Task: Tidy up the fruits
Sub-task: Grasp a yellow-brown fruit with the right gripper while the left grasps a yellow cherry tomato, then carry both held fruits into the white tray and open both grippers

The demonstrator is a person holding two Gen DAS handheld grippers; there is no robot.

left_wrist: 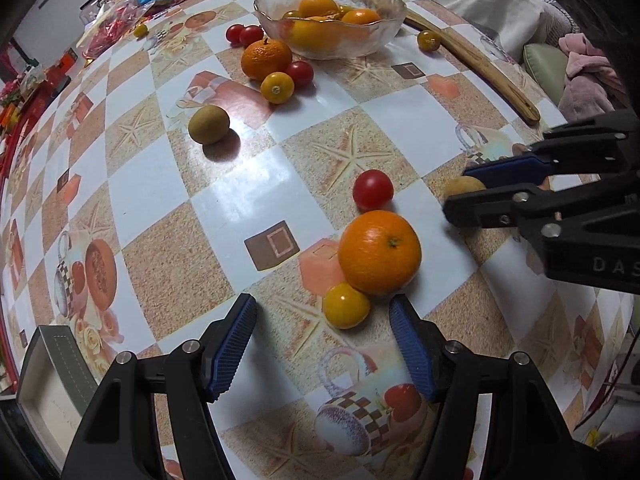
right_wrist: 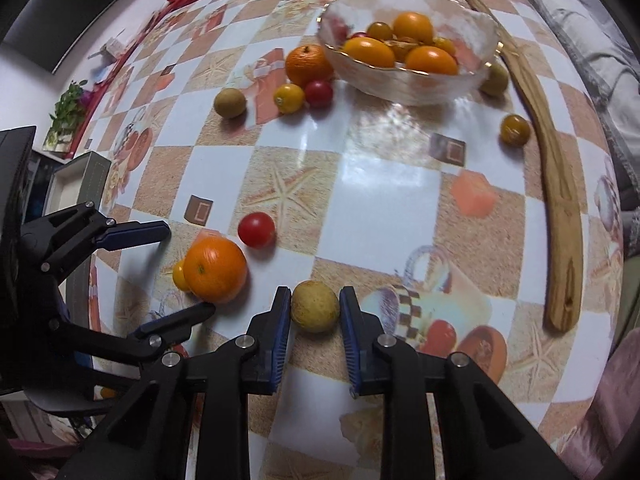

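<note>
Two grippers work the near side of the checked table. The right gripper has its blue pads pressed against both sides of a small tan fruit that sits on the table surface, jaws narrowed to just its width. The left gripper stands wide open, holding nothing, its fingers either side of a small yellow fruit that touches a big orange; a red tomato sits just beyond. In the right wrist view the left gripper's fingers bracket that orange from the left.

Across the middle there is a broad stretch of bare cloth, open room up to the glass bowl at the far side, which already holds oranges and small yellow fruits. Left of the bowl cluster a second orange, a yellow fruit, red tomatoes and a brown fruit. A long wooden stick runs along the right edge, a dark yellow fruit just beside it. An open box sits off the near left edge.
</note>
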